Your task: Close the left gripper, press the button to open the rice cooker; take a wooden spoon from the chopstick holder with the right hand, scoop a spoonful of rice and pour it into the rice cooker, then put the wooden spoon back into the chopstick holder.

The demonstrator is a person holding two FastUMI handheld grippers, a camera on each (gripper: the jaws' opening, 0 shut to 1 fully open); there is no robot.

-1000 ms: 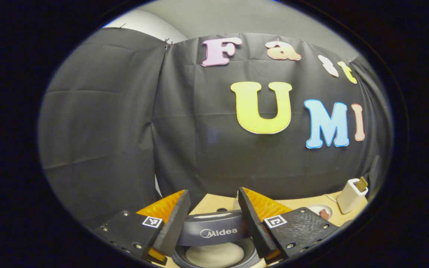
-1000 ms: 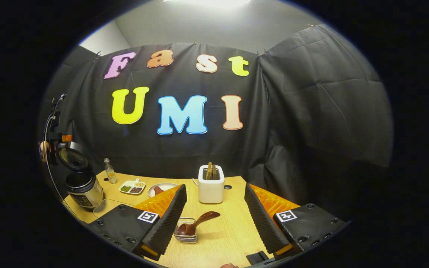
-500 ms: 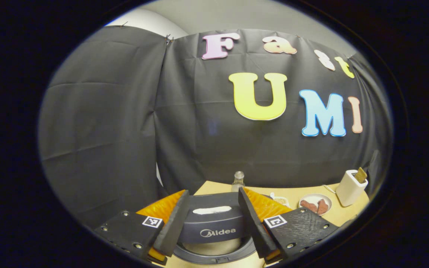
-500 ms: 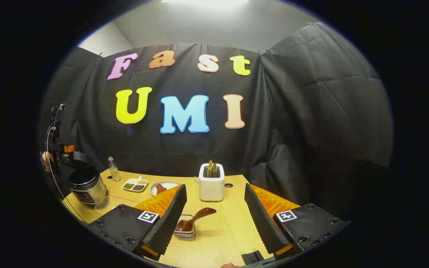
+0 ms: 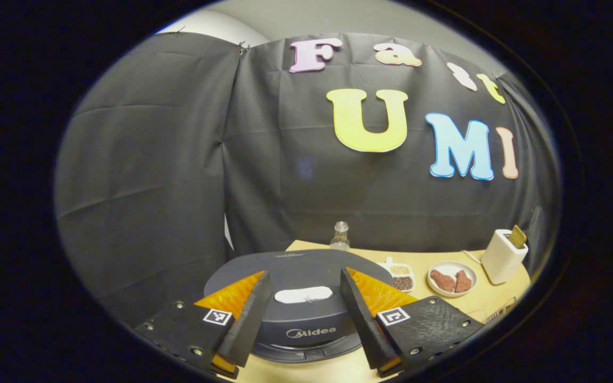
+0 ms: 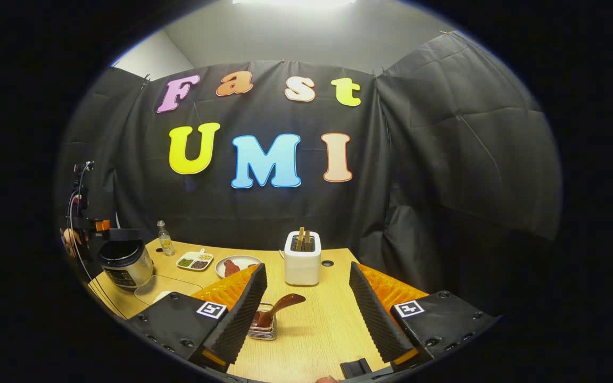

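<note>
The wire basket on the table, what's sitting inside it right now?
A wooden spoon lies in the wire basket, bowl down, handle sticking out toward the white holder. The right gripper covers the basket's left side, so anything else inside is hidden.

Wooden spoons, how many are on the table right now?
1 for certain: the wooden spoon lies tilted in the small wire holder between the right gripper's open jaws. The sticks in the white holder behind are too small to identify.

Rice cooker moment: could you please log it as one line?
rice cooker: lid down | left gripper: open, over lid | right gripper: open | wooden spoon: in holder
</note>
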